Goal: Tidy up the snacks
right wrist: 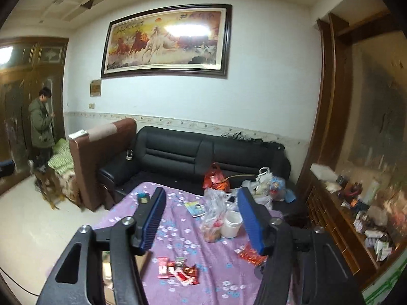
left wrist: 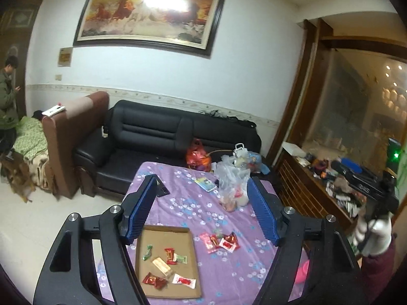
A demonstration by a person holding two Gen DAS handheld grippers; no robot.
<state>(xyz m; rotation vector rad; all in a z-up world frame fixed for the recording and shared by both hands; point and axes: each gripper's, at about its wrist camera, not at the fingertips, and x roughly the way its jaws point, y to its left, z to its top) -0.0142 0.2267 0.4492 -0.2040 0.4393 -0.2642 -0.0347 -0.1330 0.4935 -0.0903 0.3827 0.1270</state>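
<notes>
A flat cardboard tray (left wrist: 193,261) lies on the purple flowered tablecloth (left wrist: 229,274) and holds several wrapped candies (left wrist: 169,256). A small pile of red and pink candies (left wrist: 220,241) lies on the cloth right of the tray; it also shows in the right wrist view (right wrist: 178,270). Another red wrapper (right wrist: 248,253) lies by the right gripper's right finger. My left gripper (left wrist: 202,185) is open and empty, held above the table. My right gripper (right wrist: 202,198) is open and empty, above the table too. It appears in the left wrist view (left wrist: 366,185) at the right, held by a gloved hand.
A clear plastic bag of snacks (right wrist: 213,218) and a white cup (right wrist: 232,223) stand mid-table. A card (right wrist: 195,208) lies nearby. More bags (right wrist: 216,178) sit on the black sofa (right wrist: 178,157) behind. A cluttered wooden cabinet (right wrist: 356,218) stands right. A person (right wrist: 40,129) stands far left.
</notes>
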